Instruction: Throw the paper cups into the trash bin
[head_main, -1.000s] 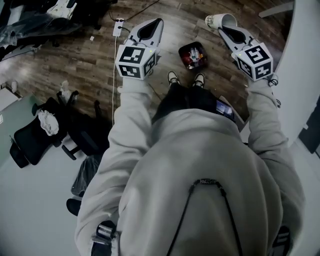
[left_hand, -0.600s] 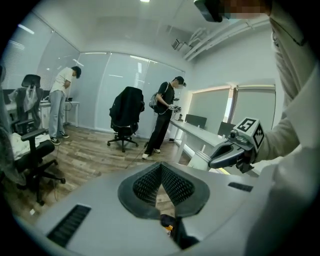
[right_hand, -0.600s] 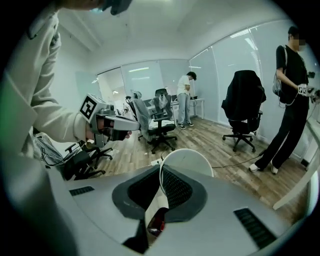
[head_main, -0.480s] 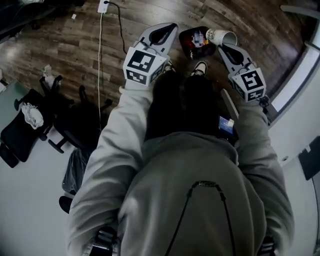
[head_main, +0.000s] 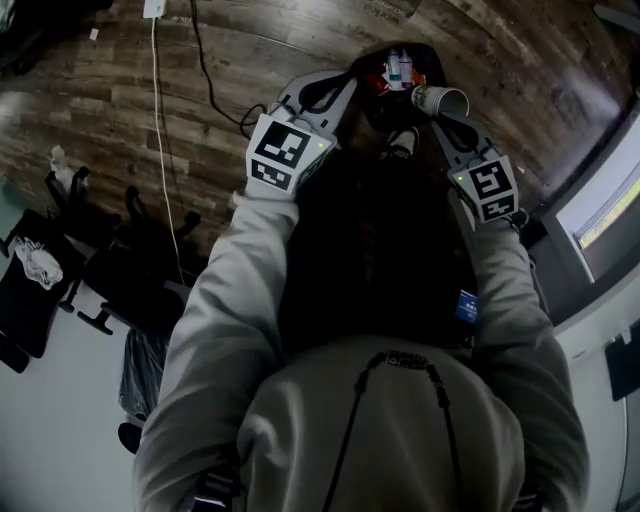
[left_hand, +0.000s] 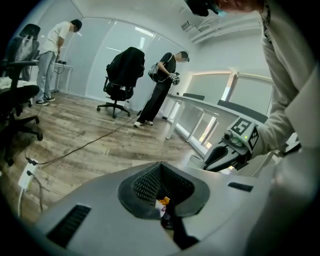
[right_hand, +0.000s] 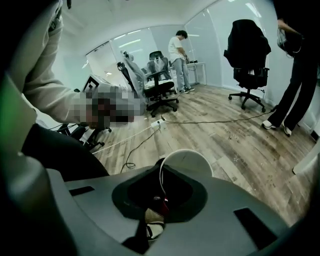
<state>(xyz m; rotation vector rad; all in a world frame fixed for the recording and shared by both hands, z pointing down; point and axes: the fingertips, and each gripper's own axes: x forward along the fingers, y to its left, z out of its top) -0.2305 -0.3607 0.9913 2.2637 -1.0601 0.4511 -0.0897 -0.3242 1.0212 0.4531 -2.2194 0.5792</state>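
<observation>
Since the earlier frame both grippers have been lowered toward the floor, and the trash bin (head_main: 425, 58), formerly seen ahead of the shoes, is now reached by both sets of tips. The paper cup (head_main: 440, 100) is clamped by its rim in the right gripper (head_main: 440, 115), tipped on its side with its mouth turned away from the person, and it is held at the bin's right rim rather than over the middle. The left gripper (head_main: 340, 85) is carried with its jaws together and nothing between them, just beside the bin's left rim. The task is judged to be near its end for this 1 cup: the cup has been brought to the bin but not yet let go, and coloured rubbish is already seen inside. Whether further cups remain cannot be told. Room is tight around the bin, with a shoe (head_main: 403, 142) close behind it; open wooden floor (head_main: 250, 50) is left beyond, crossed by a cable (head_main: 160, 120).
</observation>
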